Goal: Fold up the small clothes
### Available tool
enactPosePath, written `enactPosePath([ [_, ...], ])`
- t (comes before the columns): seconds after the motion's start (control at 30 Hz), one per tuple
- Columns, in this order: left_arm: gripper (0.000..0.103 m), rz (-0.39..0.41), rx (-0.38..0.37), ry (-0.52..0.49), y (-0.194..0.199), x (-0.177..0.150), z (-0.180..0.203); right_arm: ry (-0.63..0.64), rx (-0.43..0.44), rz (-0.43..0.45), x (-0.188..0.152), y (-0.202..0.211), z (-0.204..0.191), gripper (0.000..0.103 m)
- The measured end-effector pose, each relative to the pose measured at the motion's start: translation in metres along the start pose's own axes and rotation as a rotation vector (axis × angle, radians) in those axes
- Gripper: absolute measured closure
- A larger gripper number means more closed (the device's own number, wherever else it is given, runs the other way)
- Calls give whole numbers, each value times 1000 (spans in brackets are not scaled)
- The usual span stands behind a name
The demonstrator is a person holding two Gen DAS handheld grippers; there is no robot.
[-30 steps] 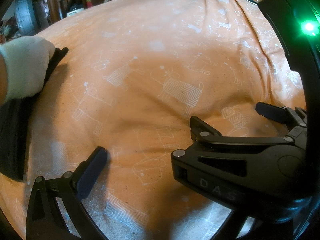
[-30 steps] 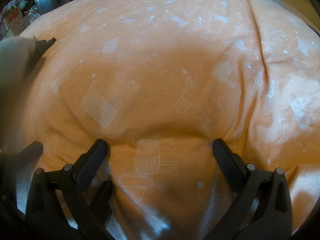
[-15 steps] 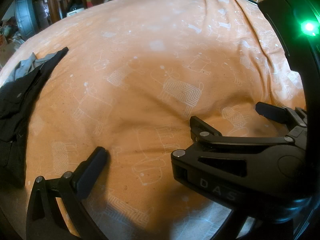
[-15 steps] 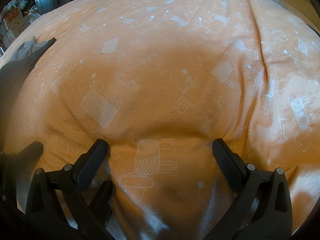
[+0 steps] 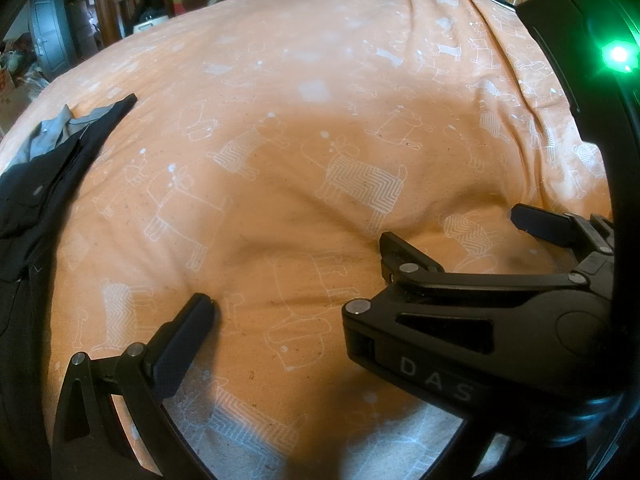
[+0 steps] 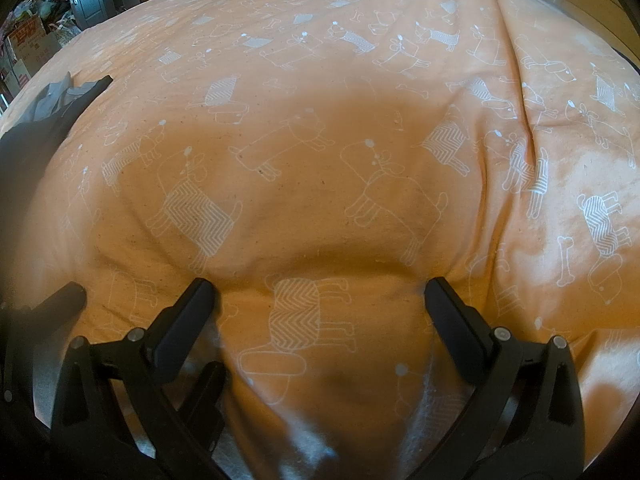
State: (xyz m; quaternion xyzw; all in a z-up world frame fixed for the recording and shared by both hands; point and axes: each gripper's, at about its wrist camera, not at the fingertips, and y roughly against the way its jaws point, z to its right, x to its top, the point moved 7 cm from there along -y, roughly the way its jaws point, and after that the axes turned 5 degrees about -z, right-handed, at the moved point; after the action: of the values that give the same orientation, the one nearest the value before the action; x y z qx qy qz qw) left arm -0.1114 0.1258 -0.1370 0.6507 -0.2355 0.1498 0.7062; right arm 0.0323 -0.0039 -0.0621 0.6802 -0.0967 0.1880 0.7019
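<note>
1. One piece of writing can be read: the raised letters "D A S" on the black body of the right hand-held gripper [image 5: 456, 236], which crosses the lower right of the left wrist view. Any further letters are hidden by the dark housing at the picture's edge.
2. The orange bedcover [image 5: 304, 128] carries no words, only white line drawings of dogs, some with zigzag-filled bodies, and small bones.
3. The task's thing, a dark garment [image 5: 44, 184] with a grey part at its far end, lies on the bedcover at the far left of both views, well apart from both grippers.
4. The right hand-held gripper [image 6: 318, 286] is spread wide, its fingers resting down on the bedcover with nothing between them but a printed dog.
5. Of the left hand-held gripper, its own view shows only one finger [image 5: 188, 332], at lower left on the bedcover; the other is hidden behind the right gripper's body, so I cannot tell how it stands.
6. Only the left wrist view shows a lit green lamp [image 5: 618, 56] on the dark housing at upper right.
7. Only the right wrist view shows the bedcover's right side with a long crease, and cardboard boxes [image 6: 28, 44] with red print too small to read at upper left.
</note>
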Motion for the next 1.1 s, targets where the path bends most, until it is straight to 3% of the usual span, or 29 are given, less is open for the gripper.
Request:
enactPosePath([
  [0.53,0,-5,-31,11,-2,2,-3,4,-9,-17,-2,-2,-2,0],
  [1.1,0,-7,4,-7,-3,2,-6,5,-11,-14,-3,-2,-1,0],
])
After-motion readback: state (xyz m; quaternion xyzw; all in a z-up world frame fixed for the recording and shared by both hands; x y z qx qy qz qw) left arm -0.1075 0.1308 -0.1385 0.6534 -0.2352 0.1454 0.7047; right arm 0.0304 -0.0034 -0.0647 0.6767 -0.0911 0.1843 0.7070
